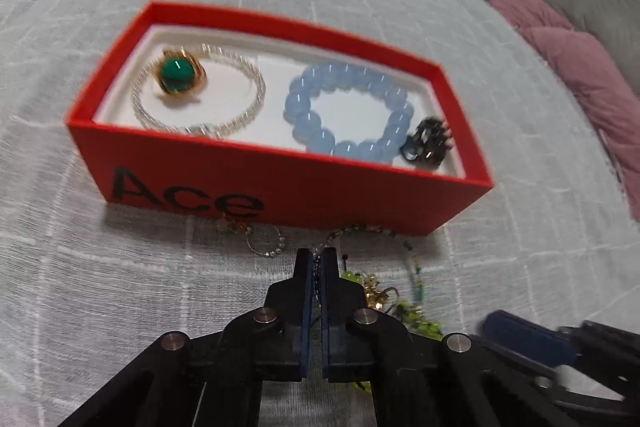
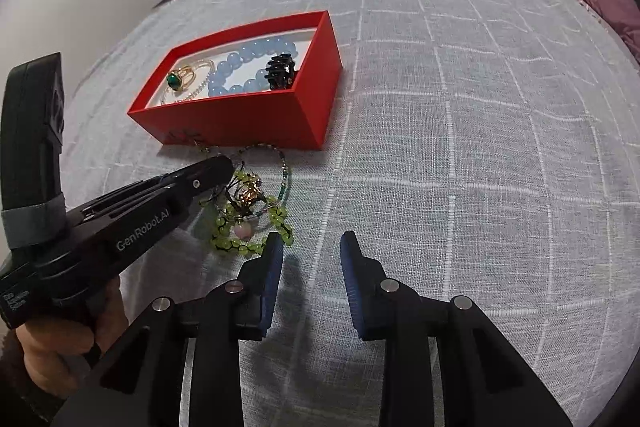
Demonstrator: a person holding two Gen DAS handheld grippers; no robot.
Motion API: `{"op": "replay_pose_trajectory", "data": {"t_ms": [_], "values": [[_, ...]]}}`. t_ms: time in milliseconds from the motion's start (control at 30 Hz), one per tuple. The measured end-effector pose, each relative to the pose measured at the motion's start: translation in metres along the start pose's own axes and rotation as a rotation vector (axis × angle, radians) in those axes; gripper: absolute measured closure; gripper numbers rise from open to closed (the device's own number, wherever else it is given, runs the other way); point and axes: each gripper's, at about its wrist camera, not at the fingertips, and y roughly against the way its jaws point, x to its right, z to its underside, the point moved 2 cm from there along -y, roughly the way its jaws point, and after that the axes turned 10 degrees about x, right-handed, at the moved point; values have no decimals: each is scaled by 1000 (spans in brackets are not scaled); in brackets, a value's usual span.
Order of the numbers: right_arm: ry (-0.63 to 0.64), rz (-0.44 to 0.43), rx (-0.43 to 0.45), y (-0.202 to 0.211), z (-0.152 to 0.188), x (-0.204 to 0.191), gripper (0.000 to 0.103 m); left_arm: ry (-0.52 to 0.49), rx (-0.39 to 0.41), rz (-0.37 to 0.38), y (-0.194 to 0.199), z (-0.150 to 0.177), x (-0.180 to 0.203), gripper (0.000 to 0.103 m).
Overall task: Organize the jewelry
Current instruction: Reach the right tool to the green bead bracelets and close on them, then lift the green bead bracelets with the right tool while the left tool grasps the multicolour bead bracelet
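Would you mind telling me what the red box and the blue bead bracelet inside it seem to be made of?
Red box: likely matte cardboard, judging by its crisp folded edges, printed lettering and white liner.
Blue bead bracelet: translucent glossy beads with bright highlights, perhaps glass or polished stone; which one is unclear.

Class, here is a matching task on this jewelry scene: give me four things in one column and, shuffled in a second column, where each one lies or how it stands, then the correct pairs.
1. blue bead bracelet
2. green bead strand
3. left gripper
4. right gripper

A. jaws apart, nothing between them
B. on the cloth in front of the red box
C. inside the red box
D. jaws closed on a thin chain

Pairs: 1-C, 2-B, 3-D, 4-A
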Motion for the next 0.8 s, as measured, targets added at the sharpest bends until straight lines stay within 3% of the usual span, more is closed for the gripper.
{"op": "replay_pose_trajectory", "data": {"t_ms": [300,433,800], "values": [[35,-24,-8,-17,-1,-19,72,-15,48,32,32,-7,-14,103],[62,5,0,-24,-1,-25,74,-6,46,37,44,-8,-32,103],[10,-30,16,-26,-9,-24,80,-1,41,31,60,-5,-54,103]]}}
